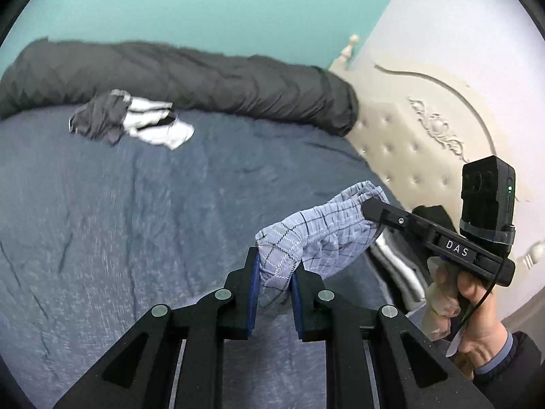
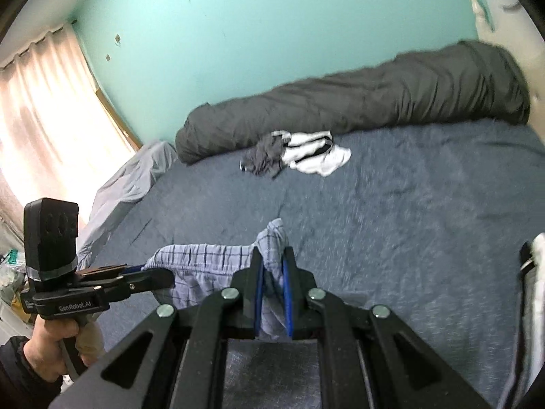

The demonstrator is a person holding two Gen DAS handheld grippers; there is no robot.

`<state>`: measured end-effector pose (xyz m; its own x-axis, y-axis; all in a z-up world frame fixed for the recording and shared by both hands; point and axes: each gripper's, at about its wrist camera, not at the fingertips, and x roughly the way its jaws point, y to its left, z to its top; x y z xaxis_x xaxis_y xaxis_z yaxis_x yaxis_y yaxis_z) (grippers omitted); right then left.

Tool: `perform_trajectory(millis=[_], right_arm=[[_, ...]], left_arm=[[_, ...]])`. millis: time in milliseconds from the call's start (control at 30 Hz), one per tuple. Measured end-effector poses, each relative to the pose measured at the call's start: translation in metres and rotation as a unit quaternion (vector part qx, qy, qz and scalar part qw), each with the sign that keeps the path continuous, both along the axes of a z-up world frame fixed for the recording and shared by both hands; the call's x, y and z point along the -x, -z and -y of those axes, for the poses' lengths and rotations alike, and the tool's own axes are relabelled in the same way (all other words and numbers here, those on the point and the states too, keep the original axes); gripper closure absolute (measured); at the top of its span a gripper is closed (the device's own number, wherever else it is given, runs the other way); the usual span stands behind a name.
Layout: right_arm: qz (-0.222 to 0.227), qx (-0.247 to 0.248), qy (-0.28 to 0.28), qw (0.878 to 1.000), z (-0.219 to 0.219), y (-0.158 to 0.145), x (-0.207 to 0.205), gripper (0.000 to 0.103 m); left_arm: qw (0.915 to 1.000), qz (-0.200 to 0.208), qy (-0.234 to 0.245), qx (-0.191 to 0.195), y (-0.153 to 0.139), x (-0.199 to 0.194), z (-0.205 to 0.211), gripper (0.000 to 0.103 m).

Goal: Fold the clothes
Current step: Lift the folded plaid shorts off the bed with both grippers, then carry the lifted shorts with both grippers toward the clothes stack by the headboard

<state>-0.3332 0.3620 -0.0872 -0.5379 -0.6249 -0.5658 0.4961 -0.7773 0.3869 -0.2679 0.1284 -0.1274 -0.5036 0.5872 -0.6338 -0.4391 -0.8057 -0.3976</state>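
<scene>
A light blue checked garment (image 1: 327,235) with an elastic waistband hangs stretched between both grippers above the blue bed (image 1: 136,204). My left gripper (image 1: 275,266) is shut on one end of its waistband. My right gripper (image 2: 272,262) is shut on the other end (image 2: 269,238); it also shows in the left wrist view (image 1: 374,209) at the right. The left gripper shows in the right wrist view (image 2: 163,277) at the lower left. A small pile of dark grey and white clothes (image 1: 133,119) lies far up the bed, also in the right wrist view (image 2: 296,155).
A rolled dark grey duvet (image 1: 204,78) lies along the far edge of the bed against the teal wall. A cream tufted headboard (image 1: 425,129) stands at the right. Dark and white clothes (image 2: 534,272) lie at the bed's right edge. A curtained window (image 2: 44,109) is left.
</scene>
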Motion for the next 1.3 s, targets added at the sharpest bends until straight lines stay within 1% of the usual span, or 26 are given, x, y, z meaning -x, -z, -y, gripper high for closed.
perform_trajectory(millis=[167, 300, 467, 833, 1133, 1300], right_arm=[[-0.025, -0.001, 0.013, 1.0, -0.022, -0.041, -0.026, 0.094], [-0.042, -0.002, 0.023, 0.999, -0.04, -0.068, -0.046, 0.094], [-0.058, -0.004, 0.038, 0.998, -0.069, -0.095, -0.073, 0.094], [-0.09, -0.01, 0.072, 0.993, -0.139, -0.139, -0.123, 0.094], [-0.11, -0.017, 0.102, 0.989, -0.188, -0.168, -0.161, 0.094], [-0.117, -0.02, 0.12, 0.986, -0.219, -0.176, -0.178, 0.094]], left_arm=[[0.9997, -0.023, 0.009, 0.006, -0.039, -0.02, -0.02, 0.086], [0.9993, -0.034, 0.019, 0.002, -0.061, -0.037, -0.035, 0.085], [0.9979, -0.052, 0.039, 0.0, -0.086, -0.062, -0.061, 0.085], [0.9929, -0.087, 0.082, 0.001, -0.132, -0.114, -0.12, 0.085], [0.9877, -0.103, 0.118, -0.003, -0.157, -0.148, -0.167, 0.085], [0.9843, -0.107, 0.14, -0.007, -0.166, -0.166, -0.193, 0.085]])
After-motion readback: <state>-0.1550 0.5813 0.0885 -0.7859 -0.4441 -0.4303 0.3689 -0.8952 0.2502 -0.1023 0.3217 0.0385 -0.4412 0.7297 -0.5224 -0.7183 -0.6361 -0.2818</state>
